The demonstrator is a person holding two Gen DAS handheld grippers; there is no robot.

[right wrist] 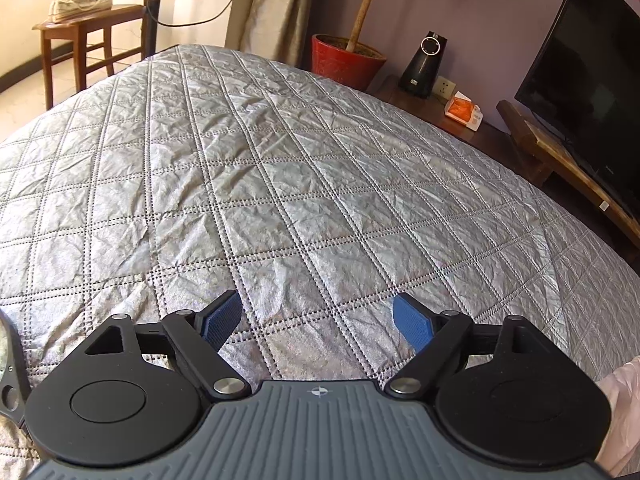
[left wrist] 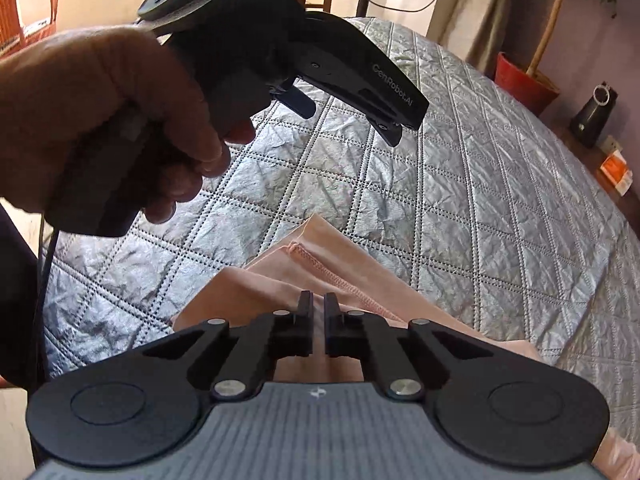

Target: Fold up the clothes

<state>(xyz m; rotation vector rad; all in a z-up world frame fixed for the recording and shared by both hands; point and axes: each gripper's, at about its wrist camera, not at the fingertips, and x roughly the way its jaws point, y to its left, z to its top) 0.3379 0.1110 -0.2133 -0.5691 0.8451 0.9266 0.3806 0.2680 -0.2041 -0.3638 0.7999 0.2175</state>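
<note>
A silver quilted bedspread [right wrist: 280,168] fills the scene ahead of both my grippers, its diamond stitching running out toward a dark television [right wrist: 580,92] off to the right of my right tool and a red plant pot [right wrist: 344,60] beyond its far edge. A wooden chair [right wrist: 80,28] carrying a pair of pale shoes [right wrist: 78,6] stands past the bedspread's far left corner. The pink garment [left wrist: 332,264] lies bunched on the bedspread directly under and ahead of my left gripper [left wrist: 318,304], a stitched hem showing just beyond the fingertips. That gripper's jaws are drawn together on a fold of the pink cloth, though how much fabric sits between the pads I cannot quite make out. My right hand [left wrist: 108,128] holds the right gripper [right wrist: 318,316] above and to the left of the garment, clear of it; its blue-padded jaws stand wide apart over bare bedspread with nothing between them.
</note>
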